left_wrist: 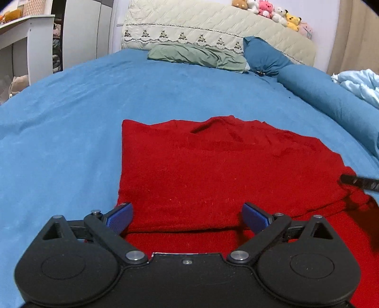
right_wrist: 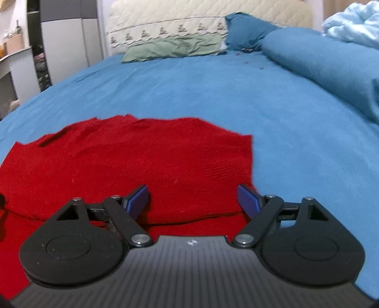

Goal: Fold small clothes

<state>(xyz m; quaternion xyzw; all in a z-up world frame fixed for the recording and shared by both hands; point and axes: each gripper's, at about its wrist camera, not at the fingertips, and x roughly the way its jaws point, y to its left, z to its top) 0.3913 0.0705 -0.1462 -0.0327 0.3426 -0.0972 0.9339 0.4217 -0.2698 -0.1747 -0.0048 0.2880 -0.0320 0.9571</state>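
A red knitted garment lies flat on the blue bed sheet, folded over itself so that a folded edge runs across its near part. My left gripper hangs open over the garment's near left part, its blue pads wide apart with only cloth below them. In the right wrist view the same red garment fills the lower left, and my right gripper stands open above its near right corner. A dark tip of the right gripper shows at the left view's right edge.
A green pillow and a blue pillow lie at the headboard, topped by several plush toys. A rolled blue duvet and a pale blue blanket lie along the right. White furniture stands left of the bed.
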